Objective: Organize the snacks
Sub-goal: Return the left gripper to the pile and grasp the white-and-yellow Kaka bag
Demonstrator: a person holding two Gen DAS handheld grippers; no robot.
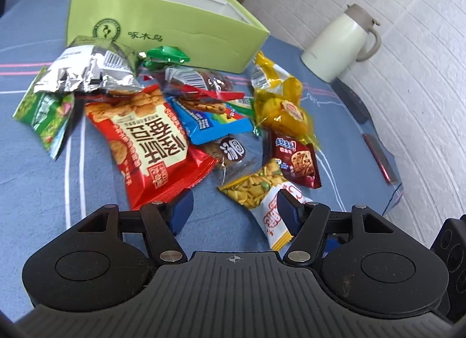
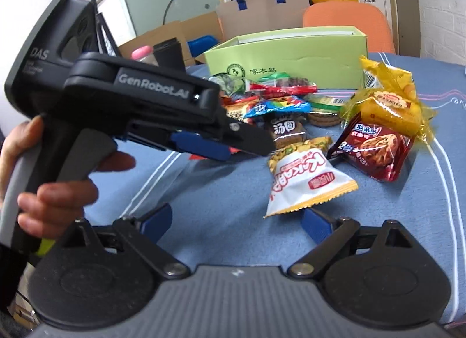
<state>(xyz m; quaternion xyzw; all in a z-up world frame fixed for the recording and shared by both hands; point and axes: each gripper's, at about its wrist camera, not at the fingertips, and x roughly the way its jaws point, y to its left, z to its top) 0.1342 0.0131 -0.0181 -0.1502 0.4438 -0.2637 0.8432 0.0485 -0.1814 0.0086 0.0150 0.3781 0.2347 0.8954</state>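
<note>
Between the left gripper's (image 1: pixel 234 215) half-open, empty jaws, a light, crinkly white snack packet (image 1: pixel 263 201); pinch its sealed edge.

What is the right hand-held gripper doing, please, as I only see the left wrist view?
Observer: The right hand-held gripper is open, with the white KaKa snack packet just beyond its fingertips.
Operator: What stands behind the green box?
Observer: A brown paper bag with blue handles.
Operator: How is the left hand-held gripper held?
Observer: A bare hand wraps its grey handle.
</note>
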